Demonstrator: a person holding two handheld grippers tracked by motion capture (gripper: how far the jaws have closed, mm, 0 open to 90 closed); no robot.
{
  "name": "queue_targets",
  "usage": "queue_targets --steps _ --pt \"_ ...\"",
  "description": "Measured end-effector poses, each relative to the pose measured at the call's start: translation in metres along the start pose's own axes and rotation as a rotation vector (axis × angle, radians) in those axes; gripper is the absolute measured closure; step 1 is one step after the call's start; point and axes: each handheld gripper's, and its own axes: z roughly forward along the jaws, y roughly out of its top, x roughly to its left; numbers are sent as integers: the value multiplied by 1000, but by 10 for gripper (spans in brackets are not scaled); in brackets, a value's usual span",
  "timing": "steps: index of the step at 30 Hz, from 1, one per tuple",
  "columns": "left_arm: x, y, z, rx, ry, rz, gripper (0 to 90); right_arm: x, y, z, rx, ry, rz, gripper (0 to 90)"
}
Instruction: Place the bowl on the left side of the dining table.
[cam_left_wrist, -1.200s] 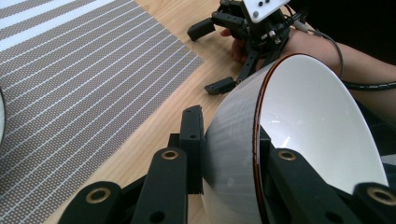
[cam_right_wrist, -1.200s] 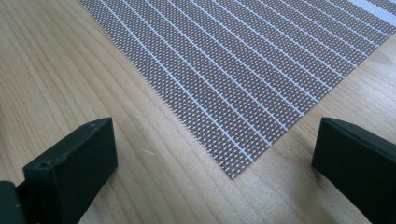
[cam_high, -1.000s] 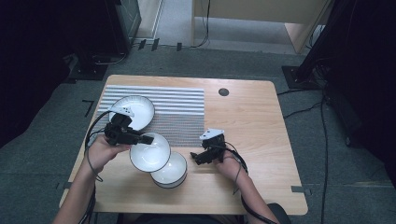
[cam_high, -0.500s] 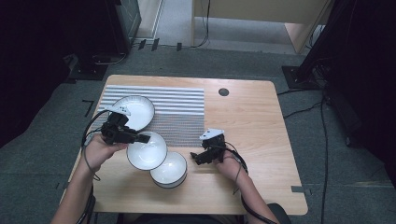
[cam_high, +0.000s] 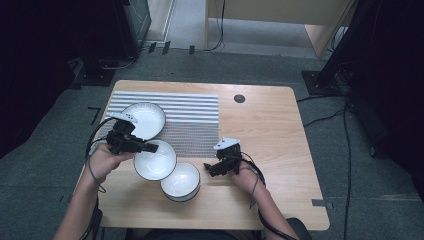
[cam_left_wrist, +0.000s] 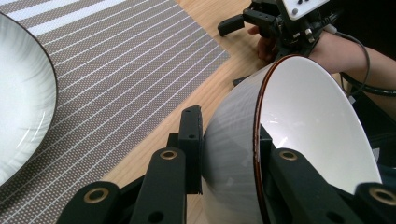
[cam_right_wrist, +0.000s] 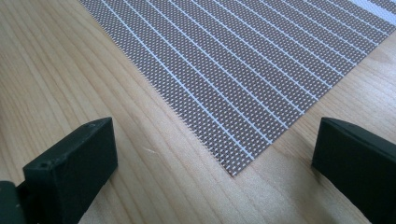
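The left gripper (cam_high: 150, 147) pinches the rim of a tilted white bowl (cam_high: 155, 160), overlapping a second bowl (cam_high: 181, 181) down-right, nearer the wide-open, empty right gripper (cam_high: 209, 170)

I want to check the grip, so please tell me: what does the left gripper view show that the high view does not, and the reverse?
Left gripper view: the fingers pinch the rim of the held bowl, one outside and one inside.

High view: a third bowl partly under the held one, and the whole table.

Both: the striped mat, the bowl on the mat and the right gripper.
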Motion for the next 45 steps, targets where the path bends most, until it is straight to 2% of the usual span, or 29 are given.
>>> queue_targets --steps 23,34,45 --pt "20 -7 -2 -5 14 -47 751 0 0 0 -1 0 -2 0" --pt "30 -10 1 2 -1 -58 752 0 0 0 -1 0 -2 0" --pt "39 -12 5 10 9 -71 752 0 0 0 -1 0 -2 0"
